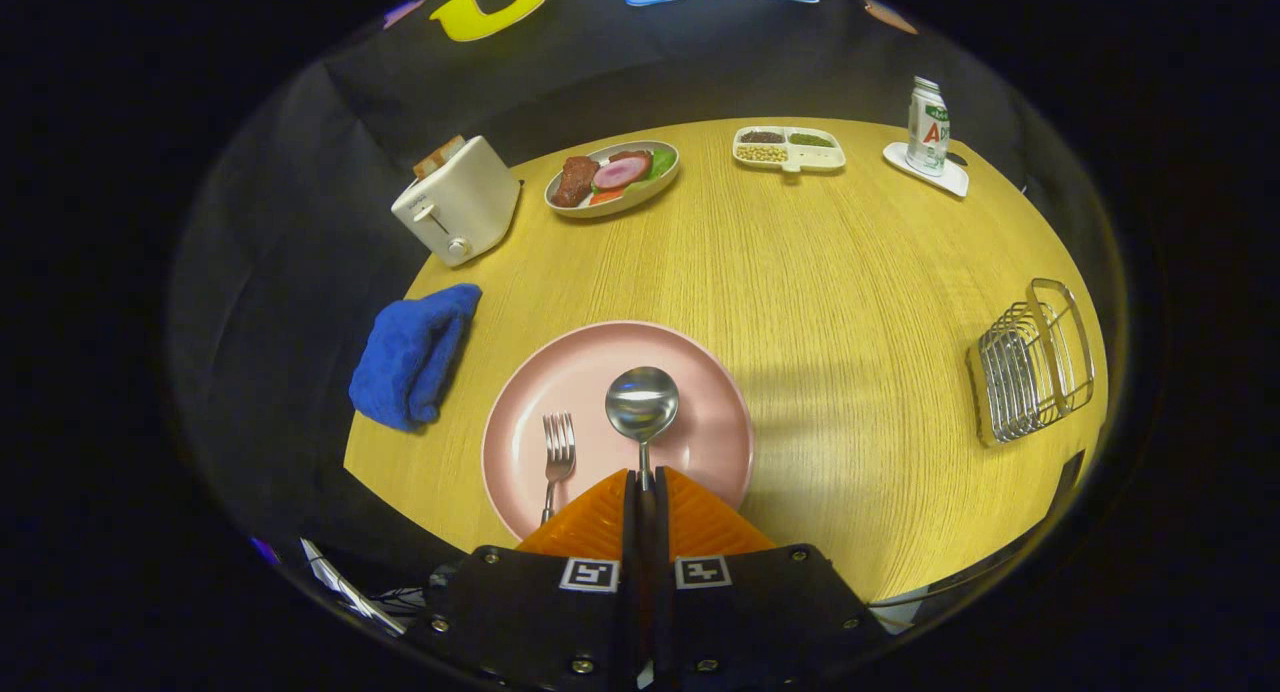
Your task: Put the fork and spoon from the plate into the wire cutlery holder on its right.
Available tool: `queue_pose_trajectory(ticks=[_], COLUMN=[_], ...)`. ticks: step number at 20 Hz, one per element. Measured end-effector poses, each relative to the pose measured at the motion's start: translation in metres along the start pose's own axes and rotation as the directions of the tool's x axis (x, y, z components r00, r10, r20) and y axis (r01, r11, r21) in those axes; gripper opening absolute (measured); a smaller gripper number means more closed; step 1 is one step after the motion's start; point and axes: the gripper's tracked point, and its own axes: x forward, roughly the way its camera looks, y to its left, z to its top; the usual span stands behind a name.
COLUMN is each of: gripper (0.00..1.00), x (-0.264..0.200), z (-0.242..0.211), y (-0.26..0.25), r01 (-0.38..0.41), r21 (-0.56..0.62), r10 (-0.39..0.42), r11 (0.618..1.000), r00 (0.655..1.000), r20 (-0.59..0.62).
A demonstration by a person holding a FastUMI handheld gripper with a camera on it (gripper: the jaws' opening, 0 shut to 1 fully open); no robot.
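The gripper (645, 482) is clenched on the shiny metal spoon (641, 404) above the round pink plate (700, 442). Next, I judge, comes carrying it right to the wire cutlery holder (1030, 372); the metal fork (556, 452) waits.

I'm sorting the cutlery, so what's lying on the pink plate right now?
On the pink plate: a fork and a spoon. The gripper is shut on the spoon's handle, hiding most of it.
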Motion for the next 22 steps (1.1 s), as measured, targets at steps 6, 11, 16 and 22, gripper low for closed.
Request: queue_pose_trajectory(ticks=[6, 11, 16, 22], gripper=[0.06, 0.06, 0.06, 0.06], x=[-0.023, -0.053, -0.087, -0.123], z=[0.014, 0.029, 0.040, 0.040], y=[-0.015, -0.052, -0.103, -0.162], r01=[-0.027, 0.007, 0.044, 0.074], r21=[0.154, 0.270, 0.411, 0.557], r10=[0.017, -0.050, -0.150, -0.275], r11=[0.988, 0.963, 0.911, 0.827], r00=[0.997, 0.987, 0.961, 0.918], r20=[0.069, 0.152, 0.230, 0.285])
